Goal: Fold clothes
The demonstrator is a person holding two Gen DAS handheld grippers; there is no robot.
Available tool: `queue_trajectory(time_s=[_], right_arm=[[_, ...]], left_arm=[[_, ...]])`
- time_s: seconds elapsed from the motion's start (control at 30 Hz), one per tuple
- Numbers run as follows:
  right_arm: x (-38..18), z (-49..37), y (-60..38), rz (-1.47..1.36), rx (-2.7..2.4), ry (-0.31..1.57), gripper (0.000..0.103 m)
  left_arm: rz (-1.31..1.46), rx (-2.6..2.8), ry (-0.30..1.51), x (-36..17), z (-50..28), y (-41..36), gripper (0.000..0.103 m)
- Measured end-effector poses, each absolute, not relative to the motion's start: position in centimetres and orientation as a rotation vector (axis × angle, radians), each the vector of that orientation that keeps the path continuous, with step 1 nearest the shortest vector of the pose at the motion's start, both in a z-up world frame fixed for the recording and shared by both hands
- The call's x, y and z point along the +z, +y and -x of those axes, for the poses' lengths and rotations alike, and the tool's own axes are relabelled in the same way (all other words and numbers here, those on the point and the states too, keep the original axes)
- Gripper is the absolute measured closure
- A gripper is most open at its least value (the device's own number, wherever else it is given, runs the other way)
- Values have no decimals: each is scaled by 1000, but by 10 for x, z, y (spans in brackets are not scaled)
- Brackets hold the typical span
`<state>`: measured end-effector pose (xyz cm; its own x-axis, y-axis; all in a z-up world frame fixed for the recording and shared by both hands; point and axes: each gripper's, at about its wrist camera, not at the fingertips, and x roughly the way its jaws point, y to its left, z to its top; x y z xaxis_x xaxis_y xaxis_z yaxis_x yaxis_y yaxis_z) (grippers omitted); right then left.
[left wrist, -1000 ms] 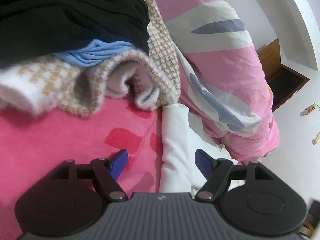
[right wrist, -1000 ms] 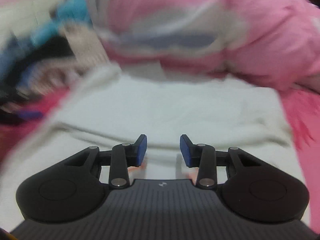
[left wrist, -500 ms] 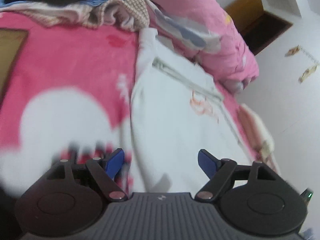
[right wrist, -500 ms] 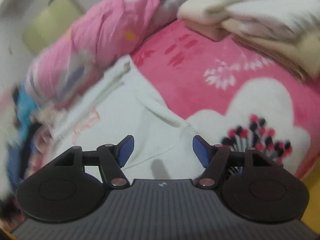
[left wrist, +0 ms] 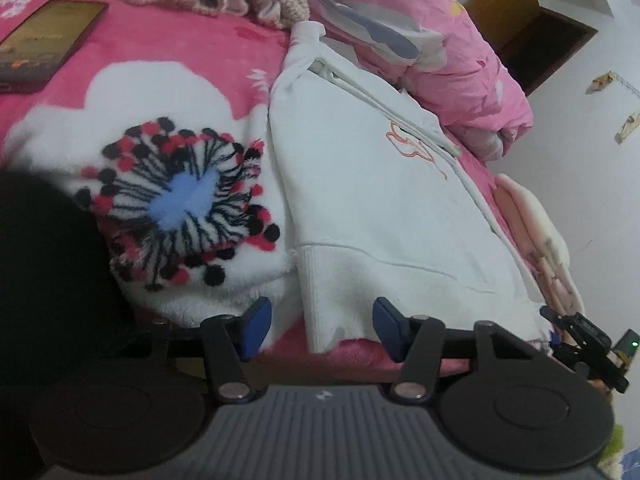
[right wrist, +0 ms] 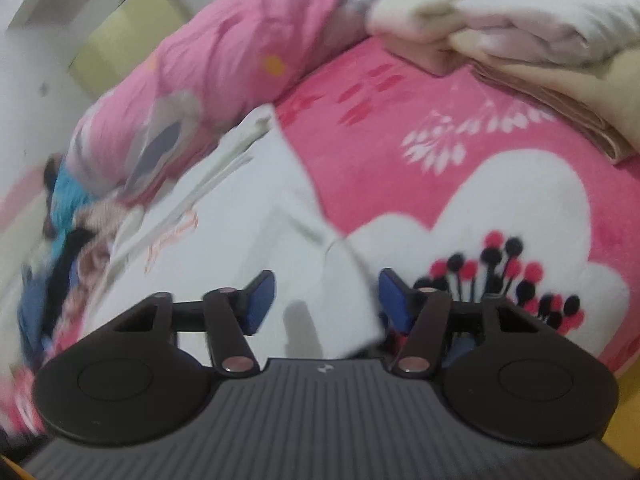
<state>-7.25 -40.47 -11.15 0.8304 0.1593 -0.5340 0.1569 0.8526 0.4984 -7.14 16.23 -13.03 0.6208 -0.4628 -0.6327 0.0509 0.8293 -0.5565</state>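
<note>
Your white hoodie (left wrist: pixel 380 184) lies flat along the bed (left wrist: pixel 168 44) by the pink quilt (left wrist: pixel 460 60), hem at the near edge. It's soft, thick, floppy: grab the ribbed hem corners. Left gripper (left wrist: pixel 318 326) and right gripper (right wrist: pixel 326 300) have just been closing, still spread, hem between the jaws, unpinched. Right view blurs; sleeves probably tucked under.

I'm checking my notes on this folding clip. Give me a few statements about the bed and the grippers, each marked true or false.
1. The white hoodie lies flat on the pink blanket. True.
2. The left hand-held gripper is clamped on a black sock. False: its jaws stand apart at the hoodie's hem.
3. A dark phone lies on the blanket. True.
4. The right hand-held gripper is over bare floor. False: it is over the hoodie's corner.
</note>
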Motion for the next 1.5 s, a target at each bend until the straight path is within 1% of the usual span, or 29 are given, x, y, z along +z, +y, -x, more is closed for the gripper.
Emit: queue_trajectory(time_s=[0.17,0.23,0.27,0.3,0.33,0.37,0.5,0.6,0.8,1.0,1.13,1.3,1.4,1.5], right_arm=[[-117,73,-403,-553,-1,591,61],[-118,70,-404,-551,-12,585,72],[-118,69,-404,-545,-13,584,74],[-118,69,-403,-539,-10,582,82],[-117,70,-401,-533,-2,581,93],[-115,71,-398,-530,16,581,96],[-111,70,-387,-462,27,585,97],[-107,72,-389,-490,10,575,98],[-69,105,-387,-507,40,468,99],[-48,126,-370,-507,83,440,99],[-45,153,-361,-524,88,446,99],[-59,197,-351,-547,61,504,99],[-76,213,-350,-559,22,554,99],[-89,210,-339,-459,-16,600,99]], left_arm=[[506,-289,852,-133,67,154,47],[515,-275,848,-133,68,154,49],[511,-264,846,-133,69,153,58],[507,-265,841,-131,70,151,73],[503,-274,835,-129,71,149,80],[500,-283,829,-127,73,148,90],[467,-279,823,-123,69,143,95],[478,-289,820,-119,69,146,97],[504,-377,785,-89,84,172,99],[503,-400,749,-60,96,195,100],[469,-416,758,-51,113,205,100],[436,-406,816,-57,137,218,100],[399,-405,860,-75,141,213,100],[378,-396,918,-97,136,209,100]])
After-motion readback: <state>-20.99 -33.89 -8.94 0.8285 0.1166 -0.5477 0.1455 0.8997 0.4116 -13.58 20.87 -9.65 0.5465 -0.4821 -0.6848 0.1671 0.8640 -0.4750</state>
